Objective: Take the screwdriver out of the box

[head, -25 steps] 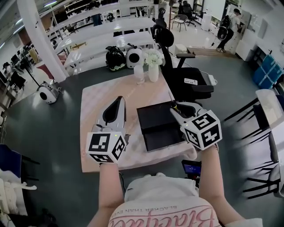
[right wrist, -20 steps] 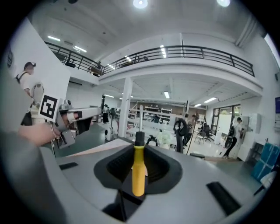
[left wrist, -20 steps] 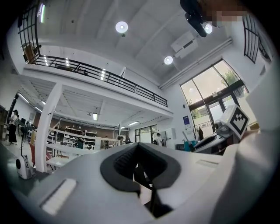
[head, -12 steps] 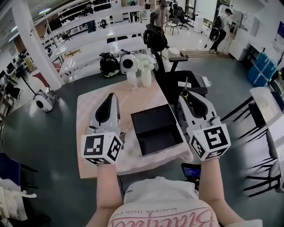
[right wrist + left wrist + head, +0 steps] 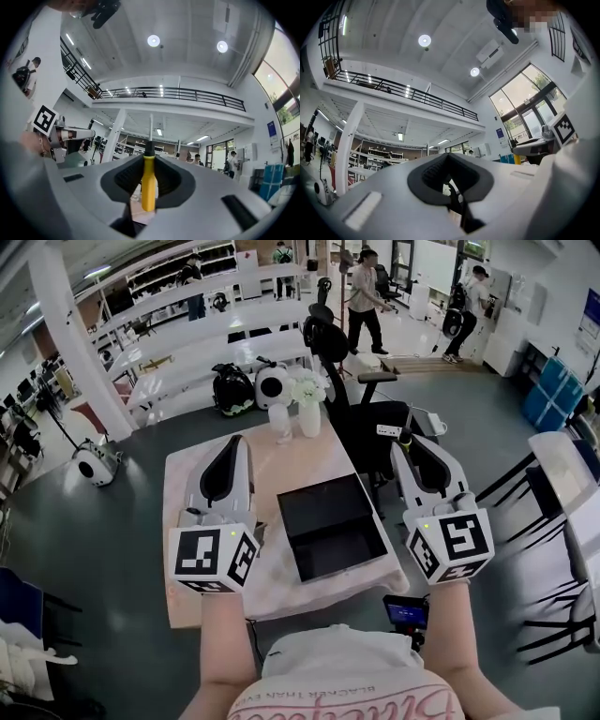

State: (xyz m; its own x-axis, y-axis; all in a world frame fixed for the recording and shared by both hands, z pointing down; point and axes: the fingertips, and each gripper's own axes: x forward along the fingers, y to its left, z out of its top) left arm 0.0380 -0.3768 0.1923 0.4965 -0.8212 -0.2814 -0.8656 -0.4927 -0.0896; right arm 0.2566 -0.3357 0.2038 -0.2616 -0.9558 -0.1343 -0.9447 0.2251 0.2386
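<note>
The screwdriver [image 5: 149, 183] has a yellow handle, a black collar and a thin metal shaft that points up. It stands upright between the pads of my right gripper [image 5: 149, 180], which is shut on its handle. In the head view my right gripper [image 5: 405, 442] is raised beside the right edge of the table, right of the open black box [image 5: 330, 557], with the screwdriver [image 5: 406, 436] poking out at its tip. The box looks empty inside. My left gripper [image 5: 234, 441] hovers over the table left of the box. Its jaws [image 5: 449, 180] are shut on nothing.
The box lies on a table with a pink cloth [image 5: 202, 479]. At the table's far edge stand a white vase of flowers [image 5: 309, 401] and a glass [image 5: 281, 423]. A black office chair [image 5: 361, 423] is behind the right gripper. People walk in the background.
Both grippers have risen. The right one has lifted away from the box's right edge with the screwdriver, moved right and tipped its nose upward.
</note>
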